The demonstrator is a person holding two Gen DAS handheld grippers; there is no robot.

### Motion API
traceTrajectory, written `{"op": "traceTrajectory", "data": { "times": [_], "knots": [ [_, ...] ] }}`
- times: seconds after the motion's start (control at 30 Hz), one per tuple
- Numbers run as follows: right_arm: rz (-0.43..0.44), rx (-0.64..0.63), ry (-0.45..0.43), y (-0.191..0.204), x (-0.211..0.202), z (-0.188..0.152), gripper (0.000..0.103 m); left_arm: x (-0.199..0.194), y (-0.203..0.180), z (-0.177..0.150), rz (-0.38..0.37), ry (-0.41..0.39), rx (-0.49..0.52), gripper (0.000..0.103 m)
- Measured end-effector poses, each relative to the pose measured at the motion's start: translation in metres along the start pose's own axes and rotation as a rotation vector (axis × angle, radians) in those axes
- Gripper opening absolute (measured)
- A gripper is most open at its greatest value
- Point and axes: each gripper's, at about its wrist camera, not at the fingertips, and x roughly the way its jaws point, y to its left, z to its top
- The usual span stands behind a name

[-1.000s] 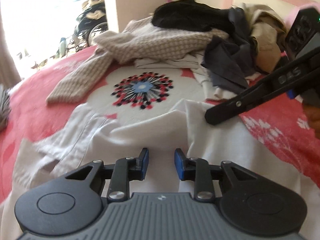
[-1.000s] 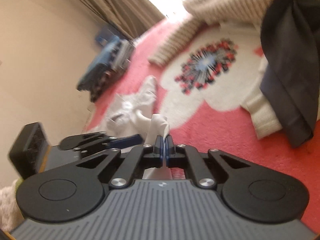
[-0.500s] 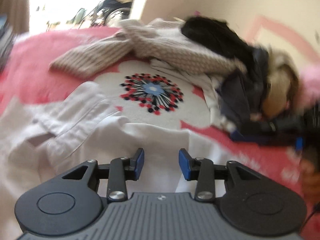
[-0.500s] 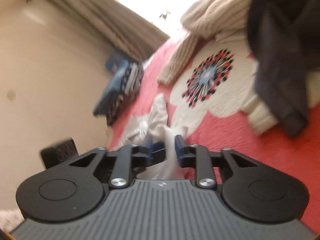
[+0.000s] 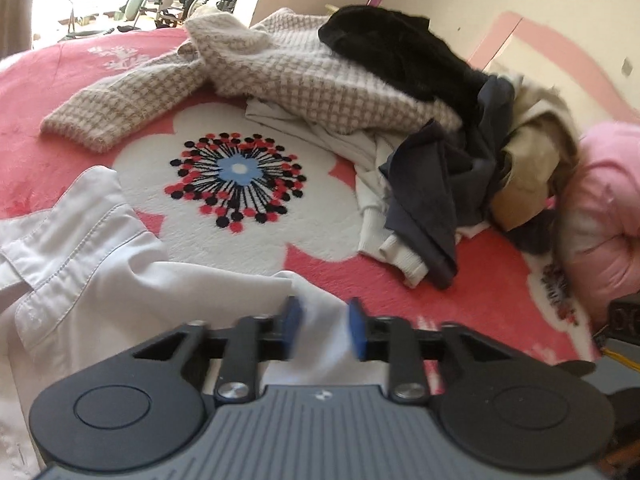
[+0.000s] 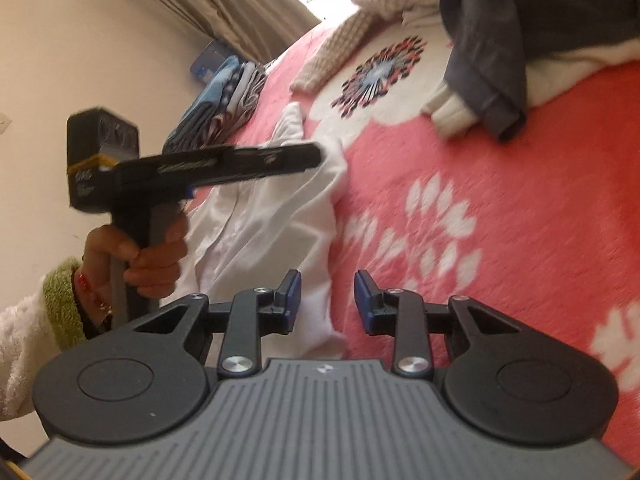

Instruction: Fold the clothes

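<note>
A white shirt (image 5: 100, 272) lies crumpled on the pink flowered bedspread (image 5: 480, 280). In the left wrist view my left gripper (image 5: 324, 328) has a raised fold of that shirt between its blue pads. The jaws are closing, blurred, with a gap still showing. The right wrist view shows the left gripper (image 6: 316, 156) from the side, held by a hand (image 6: 148, 256), its tip at the top of the white shirt (image 6: 272, 224). My right gripper (image 6: 328, 296) stands open over the shirt's lower edge, and its pads touch no cloth.
A pile of clothes (image 5: 400, 92) sits at the back of the bed: a beige checked sweater, black, dark grey and tan garments. A pink cushion (image 5: 604, 208) lies at the right. Folded blue and striped clothes (image 6: 224, 100) rest by the wall and curtain.
The right gripper let go of the white cloth it pinched and drew back, open. The left gripper rolled and moved onto a shirt fold, and its pads are coming together.
</note>
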Motion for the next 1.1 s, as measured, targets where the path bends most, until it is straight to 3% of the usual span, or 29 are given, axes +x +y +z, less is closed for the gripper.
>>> {"op": "traceTrajectory", "data": {
  "times": [0.1,0.23,0.5,0.6,0.67,0.73,0.87,1.1],
  "knots": [
    [-0.007,-0.043,0.019,0.008,0.004,-0.005,0.003,-0.005,0.003,-0.005,0.019,-0.057,-0.031,0.001],
    [-0.055,-0.117,-0.038,0.023,-0.008,-0.015,0.000,-0.014,0.017,-0.009,0.036,-0.137,-0.127,0.001],
    [-0.182,-0.098,-0.078,0.009,-0.011,-0.035,0.000,0.001,0.033,-0.016,0.056,-0.116,-0.186,0.004],
    [-0.191,-0.076,-0.094,0.009,-0.017,-0.036,0.000,-0.004,0.036,-0.015,0.049,-0.119,-0.212,0.016],
    [-0.205,-0.073,-0.102,0.011,-0.020,-0.036,0.001,-0.009,0.038,-0.014,0.055,-0.132,-0.223,0.038],
    [-0.221,-0.070,-0.113,0.013,-0.023,-0.035,0.003,-0.020,0.039,-0.011,0.068,-0.151,-0.238,0.047],
    [-0.247,-0.056,-0.148,0.016,-0.034,-0.035,0.003,-0.047,0.041,-0.005,0.081,-0.189,-0.272,0.050],
    [-0.263,-0.059,-0.190,0.034,-0.047,-0.041,0.003,-0.129,0.053,-0.011,0.101,-0.267,-0.296,0.053]
  ]
}}
